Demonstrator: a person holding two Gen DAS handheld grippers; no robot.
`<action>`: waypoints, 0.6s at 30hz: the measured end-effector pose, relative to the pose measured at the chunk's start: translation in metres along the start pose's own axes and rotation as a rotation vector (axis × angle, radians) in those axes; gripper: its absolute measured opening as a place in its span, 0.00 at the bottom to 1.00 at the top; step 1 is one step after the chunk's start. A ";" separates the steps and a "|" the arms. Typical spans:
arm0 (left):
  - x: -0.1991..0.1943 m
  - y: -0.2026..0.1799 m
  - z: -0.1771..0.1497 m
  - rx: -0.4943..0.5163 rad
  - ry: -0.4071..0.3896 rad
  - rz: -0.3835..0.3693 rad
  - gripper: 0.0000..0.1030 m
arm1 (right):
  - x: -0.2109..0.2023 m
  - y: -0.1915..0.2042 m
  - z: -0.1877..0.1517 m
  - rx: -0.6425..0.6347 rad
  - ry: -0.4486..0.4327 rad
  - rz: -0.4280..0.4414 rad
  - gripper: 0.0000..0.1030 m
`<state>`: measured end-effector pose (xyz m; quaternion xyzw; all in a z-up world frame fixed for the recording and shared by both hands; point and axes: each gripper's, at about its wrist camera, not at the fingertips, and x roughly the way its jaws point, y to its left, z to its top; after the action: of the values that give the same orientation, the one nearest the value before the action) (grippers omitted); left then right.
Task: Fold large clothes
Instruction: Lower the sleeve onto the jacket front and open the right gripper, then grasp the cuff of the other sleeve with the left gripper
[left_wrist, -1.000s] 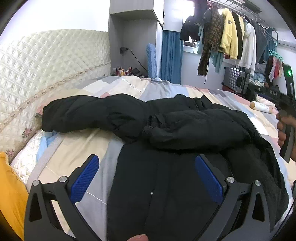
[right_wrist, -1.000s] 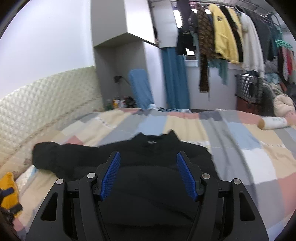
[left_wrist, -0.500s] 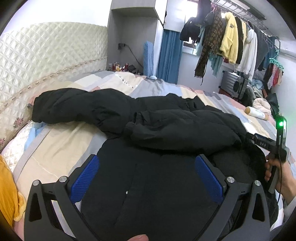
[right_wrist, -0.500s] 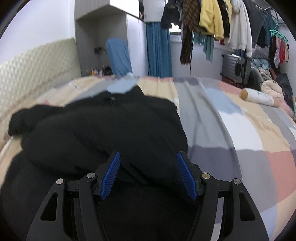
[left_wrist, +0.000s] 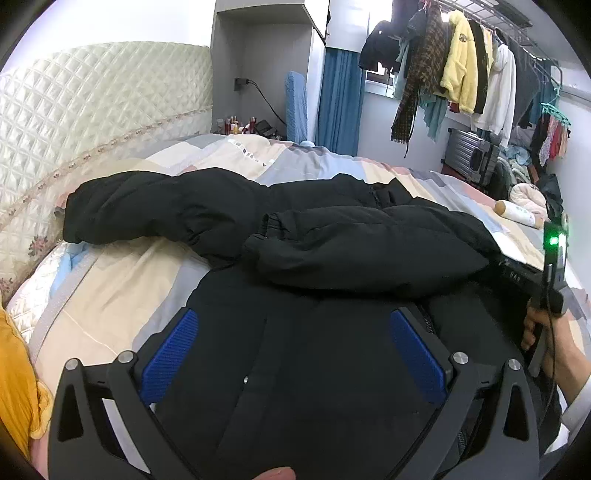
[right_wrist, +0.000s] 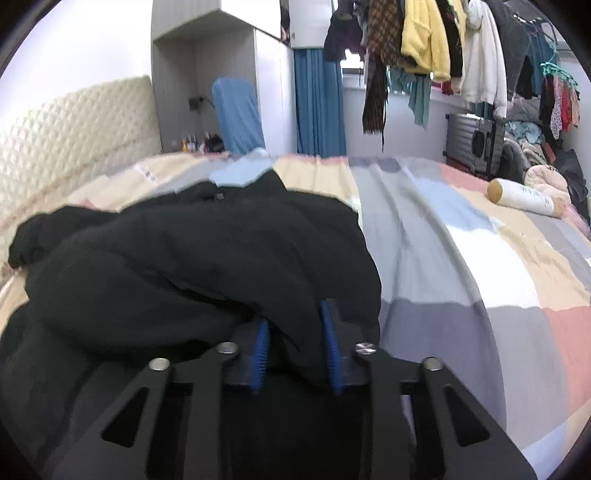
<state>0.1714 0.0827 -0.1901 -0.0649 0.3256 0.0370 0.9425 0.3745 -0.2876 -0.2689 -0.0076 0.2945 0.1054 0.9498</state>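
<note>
One patchwork bed cover (right_wrist: 461, 258) carries the black padded jacket (left_wrist: 314, 332), spread flat, one sleeve folded across its chest, the other extended toward the quilted headboard (left_wrist: 92, 122); left gripper (left_wrist: 295, 354) hovers over the jacket body, blue pads wide apart, grasping nothing; right gripper (right_wrist: 297, 350) pinches jacket fabric at its right edge.

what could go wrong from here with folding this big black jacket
1. The right hand-held gripper pinches only a small bunch at the edge of the black jacket; the puffy fabric may slip out when pulled.
2. The left hand-held gripper is open and holds nothing, so the body may drag across the bed.
3. The folded sleeve lies loose on top and could slide off.
</note>
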 end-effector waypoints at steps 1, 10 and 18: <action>-0.001 0.000 0.000 -0.001 -0.006 -0.002 1.00 | -0.001 -0.001 0.002 0.014 -0.010 0.002 0.13; -0.003 0.000 0.000 -0.004 -0.011 -0.015 1.00 | -0.004 -0.009 0.011 0.070 -0.049 -0.017 0.08; 0.001 0.001 0.000 -0.019 0.001 -0.025 1.00 | 0.005 -0.033 0.005 0.091 -0.014 -0.081 0.07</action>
<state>0.1719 0.0840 -0.1903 -0.0778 0.3247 0.0282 0.9422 0.3876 -0.3186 -0.2694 0.0243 0.2917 0.0535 0.9547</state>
